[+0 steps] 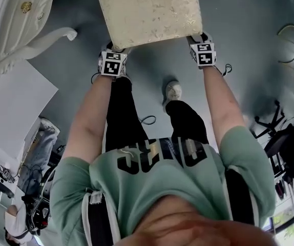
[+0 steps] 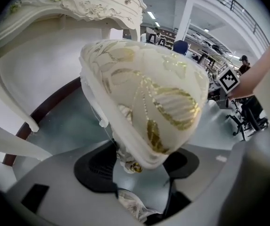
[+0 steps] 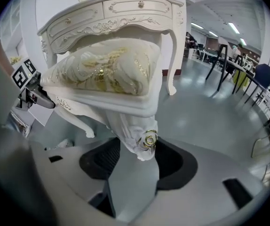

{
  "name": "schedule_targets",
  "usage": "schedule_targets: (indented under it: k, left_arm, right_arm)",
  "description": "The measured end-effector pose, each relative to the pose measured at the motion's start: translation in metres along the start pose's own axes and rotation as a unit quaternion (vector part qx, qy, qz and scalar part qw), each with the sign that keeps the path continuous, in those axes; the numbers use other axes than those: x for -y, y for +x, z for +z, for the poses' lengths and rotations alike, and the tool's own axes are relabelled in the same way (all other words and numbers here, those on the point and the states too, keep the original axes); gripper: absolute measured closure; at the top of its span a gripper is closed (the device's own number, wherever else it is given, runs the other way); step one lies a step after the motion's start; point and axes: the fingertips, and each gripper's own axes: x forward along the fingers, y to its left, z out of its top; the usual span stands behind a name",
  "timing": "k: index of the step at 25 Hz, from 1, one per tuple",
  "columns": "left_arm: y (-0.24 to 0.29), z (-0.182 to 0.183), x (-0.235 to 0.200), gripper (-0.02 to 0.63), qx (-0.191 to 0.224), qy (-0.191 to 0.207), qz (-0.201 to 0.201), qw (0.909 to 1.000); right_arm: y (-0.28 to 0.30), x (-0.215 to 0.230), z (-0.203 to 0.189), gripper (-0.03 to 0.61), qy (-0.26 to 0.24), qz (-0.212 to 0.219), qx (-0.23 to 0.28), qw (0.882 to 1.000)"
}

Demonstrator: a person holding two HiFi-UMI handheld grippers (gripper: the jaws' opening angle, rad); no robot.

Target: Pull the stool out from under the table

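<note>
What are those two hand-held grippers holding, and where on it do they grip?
The cushioned stool. The left hand-held gripper clamps one near corner, at the carved leg top; the right hand-held gripper clamps the other.

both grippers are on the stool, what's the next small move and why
Probably set the stool down squarely and let go. In the head view it is already clear of the table, while the left gripper and right gripper each clamp a near corner.
</note>
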Motion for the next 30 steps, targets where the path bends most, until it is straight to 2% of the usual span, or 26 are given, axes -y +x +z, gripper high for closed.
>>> schedule_targets:
  k: [7,13,16,20,24,30]
  left_arm:
    - [-0.007,-0.034,0.045,0.324,-0.019,0.028,-0.016,0.9993]
    - [-0.012,-0.061,0.055,0.319,-0.029,0.042,-0.021,0.9984]
    - [-0.016,-0.06,0.055,0.318,-0.041,0.044,-0.015,0.9981]
    - [-0.031,-0.056,0.052,0.314,-0.031,0.039,-0.005,0.9987]
    - [-0.054,-0.057,0.048,0.313,-0.024,0.019,0.005,0.9995]
    - [-0.118,-0.036,0.059,0.313,0.009,0.018,0.007,0.9998]
  right_arm:
    - [-0.041,-0.011,-0.07,0.357,0.024,-0.009,-0.028,0.999]
    - [-0.057,-0.025,-0.089,0.351,0.032,-0.013,-0.041,0.999]
    - [-0.067,-0.024,-0.088,0.35,0.049,-0.024,-0.044,0.998]
    - [-0.088,-0.014,-0.081,0.336,0.074,-0.044,-0.038,0.995]
    - [-0.115,-0.013,-0.073,0.328,0.065,-0.045,-0.032,0.996]
    - [-0.175,-0.015,-0.044,0.328,0.07,-0.052,-0.013,0.996]
